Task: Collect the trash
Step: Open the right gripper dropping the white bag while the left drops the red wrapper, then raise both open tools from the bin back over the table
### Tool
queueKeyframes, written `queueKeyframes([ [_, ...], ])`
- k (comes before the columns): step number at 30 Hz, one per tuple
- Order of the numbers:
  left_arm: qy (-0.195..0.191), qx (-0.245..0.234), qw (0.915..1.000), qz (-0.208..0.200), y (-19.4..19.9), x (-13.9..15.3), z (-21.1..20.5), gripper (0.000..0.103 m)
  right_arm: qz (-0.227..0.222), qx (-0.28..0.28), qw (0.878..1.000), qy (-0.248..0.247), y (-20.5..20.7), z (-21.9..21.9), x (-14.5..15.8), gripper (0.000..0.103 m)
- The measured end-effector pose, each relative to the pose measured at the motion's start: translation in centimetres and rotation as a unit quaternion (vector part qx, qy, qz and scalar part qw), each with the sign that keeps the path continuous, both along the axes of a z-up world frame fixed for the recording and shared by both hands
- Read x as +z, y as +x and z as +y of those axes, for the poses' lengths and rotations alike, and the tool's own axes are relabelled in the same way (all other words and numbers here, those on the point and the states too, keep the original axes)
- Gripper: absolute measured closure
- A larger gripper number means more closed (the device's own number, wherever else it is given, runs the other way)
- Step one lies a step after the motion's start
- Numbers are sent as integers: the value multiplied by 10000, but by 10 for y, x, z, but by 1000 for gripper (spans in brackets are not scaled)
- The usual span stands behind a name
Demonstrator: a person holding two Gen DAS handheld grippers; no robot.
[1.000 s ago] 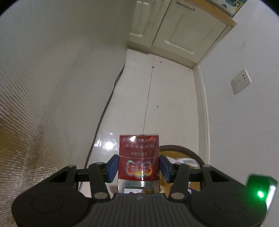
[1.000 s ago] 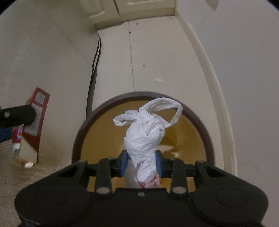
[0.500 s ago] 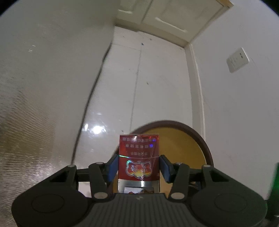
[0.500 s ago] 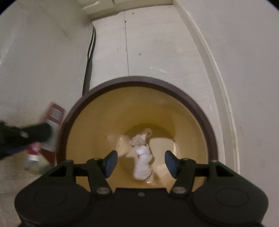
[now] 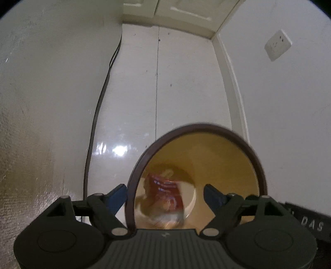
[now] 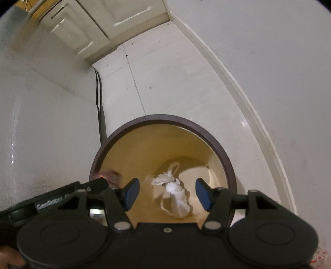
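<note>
A round bin with a dark brown rim (image 5: 238,134) (image 6: 115,140) and a yellow inside stands on the white floor. My left gripper (image 5: 165,196) is open above the bin. A red packet (image 5: 167,192), blurred, is inside the bin below it. My right gripper (image 6: 166,193) is open above the bin. A knotted white plastic bag (image 6: 175,194) lies on the bin's bottom between its fingers. The left gripper's body (image 6: 53,200) shows at the left of the right wrist view.
A black cable (image 5: 99,107) (image 6: 99,103) runs along the floor by the left wall. White cabinet doors (image 5: 186,12) (image 6: 82,27) stand at the far end. A wall socket (image 5: 277,45) is on the right wall. A baseboard (image 6: 238,82) runs along the right.
The right gripper opened and the white bag fell into the bin. The left gripper then moved over the bin, opened, and the red packet dropped in.
</note>
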State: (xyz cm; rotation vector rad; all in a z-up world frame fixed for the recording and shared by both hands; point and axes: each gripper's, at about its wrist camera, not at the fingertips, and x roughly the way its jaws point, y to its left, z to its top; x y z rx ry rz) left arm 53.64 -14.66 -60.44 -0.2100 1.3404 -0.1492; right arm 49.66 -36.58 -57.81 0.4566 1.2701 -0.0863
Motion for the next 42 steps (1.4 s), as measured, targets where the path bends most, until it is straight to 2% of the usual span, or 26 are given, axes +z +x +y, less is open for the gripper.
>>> queueKeyframes([
  [9,239,-155,9994,196,-9,3,2,21,190,186,9996,-20,4,-2,-10,41],
  [17,446,-305,9983,235,-12,18,5,12,198,508,9980,-304,5,-4,-2,32],
  [21,532,-403,9975,238,-15,24,3,4,218,746,9959,-459,5,-8,7,20],
  [23,560,-433,9972,248,-15,25,1,0,202,845,9945,-579,4,-11,11,17],
  [28,626,-407,9969,250,-18,31,3,0,176,909,9928,-757,3,-20,19,0],
  [35,677,-294,9970,228,-18,44,6,0,151,1023,9901,-945,-3,-20,28,0],
  [42,745,-315,9967,86,-23,81,6,0,38,1036,9891,-1047,-14,-23,53,0],
])
